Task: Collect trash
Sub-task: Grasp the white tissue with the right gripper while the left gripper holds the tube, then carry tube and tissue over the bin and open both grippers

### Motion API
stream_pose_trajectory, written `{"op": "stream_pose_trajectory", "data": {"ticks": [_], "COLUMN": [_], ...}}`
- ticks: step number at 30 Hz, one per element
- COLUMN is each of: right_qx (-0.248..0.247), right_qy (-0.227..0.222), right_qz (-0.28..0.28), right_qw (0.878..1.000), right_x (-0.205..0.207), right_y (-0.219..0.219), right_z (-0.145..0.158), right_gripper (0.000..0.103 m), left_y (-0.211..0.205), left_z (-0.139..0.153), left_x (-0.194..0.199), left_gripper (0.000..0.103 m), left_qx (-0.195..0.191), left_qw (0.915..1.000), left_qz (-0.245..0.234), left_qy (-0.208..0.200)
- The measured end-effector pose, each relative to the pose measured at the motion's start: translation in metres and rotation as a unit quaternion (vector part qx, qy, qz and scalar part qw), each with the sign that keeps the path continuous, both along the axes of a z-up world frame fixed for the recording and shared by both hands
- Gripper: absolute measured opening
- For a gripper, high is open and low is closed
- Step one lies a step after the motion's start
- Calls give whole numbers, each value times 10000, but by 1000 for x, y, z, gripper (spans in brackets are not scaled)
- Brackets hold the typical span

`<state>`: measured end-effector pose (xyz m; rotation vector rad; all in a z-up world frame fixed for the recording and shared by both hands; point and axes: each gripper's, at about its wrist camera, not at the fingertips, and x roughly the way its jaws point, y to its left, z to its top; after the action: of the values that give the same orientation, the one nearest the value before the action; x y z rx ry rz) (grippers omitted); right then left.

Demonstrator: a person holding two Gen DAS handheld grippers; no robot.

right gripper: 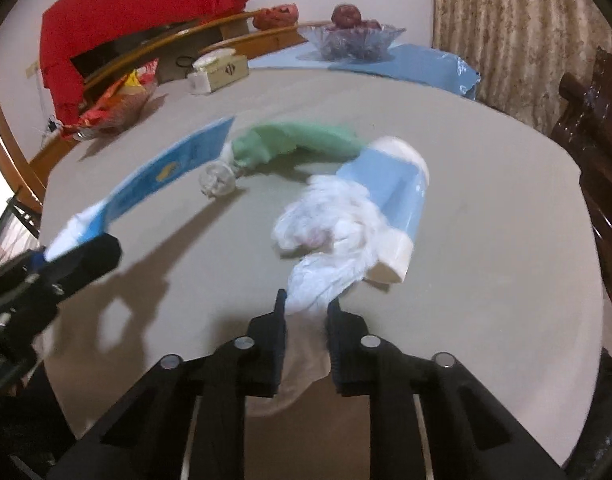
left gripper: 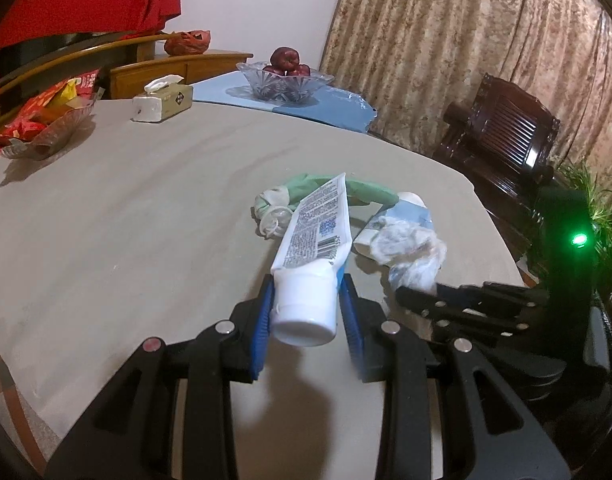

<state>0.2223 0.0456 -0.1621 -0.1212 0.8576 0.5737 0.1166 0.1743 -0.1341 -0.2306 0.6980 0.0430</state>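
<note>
Left tool (left gripper: pixel 308 300) squeezing toothpaste tube (left gripper: pixel 314 236); right tool (right gripper: pixel 306 312) pinching white plastic bag (right gripper: pixel 330 236). Bare tabletop (left gripper: pixel 125 208) all around, edges far.

Matt grey cloth over the table (left gripper: pixel 145 208). Smooth, glossy plastic on the white toothpaste tube (left gripper: pixel 310 248), its printed label slightly shiny. Thin, crinkled, translucent film in the plastic bag (right gripper: pixel 330 236). Glossy blue-and-white plastic on the bottle (right gripper: pixel 390 196). Soft matt green cloth (right gripper: pixel 297 142). Cut, sparkling glass in the fruit bowl (left gripper: pixel 283 80). Polished dark wood on the chair (left gripper: pixel 506 136).
</note>
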Motion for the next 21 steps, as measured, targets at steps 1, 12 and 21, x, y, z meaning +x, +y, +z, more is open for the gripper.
{"op": "stream_pose_trajectory", "data": {"ticks": [1, 12, 21], "right_qx": [82, 519, 529], "right_qy": [-62, -809, -1152], "right_qz": [-3, -152, -537], "right_qw": [9999, 9953, 9905], "right_x": [-2, -34, -63], "right_y": [-3, -51, -105], "right_z": [7, 85, 117], "right_gripper": [15, 15, 15], "left_y": [-1, -34, -87], "left_z": [2, 39, 68], "left_x": [-1, -1, -10], "left_gripper": [31, 31, 31], "left_qx": [8, 20, 26], "left_qw": [10000, 9987, 9944], "left_qz": [-10, -275, -751], "left_qy": [-24, -423, -744]}}
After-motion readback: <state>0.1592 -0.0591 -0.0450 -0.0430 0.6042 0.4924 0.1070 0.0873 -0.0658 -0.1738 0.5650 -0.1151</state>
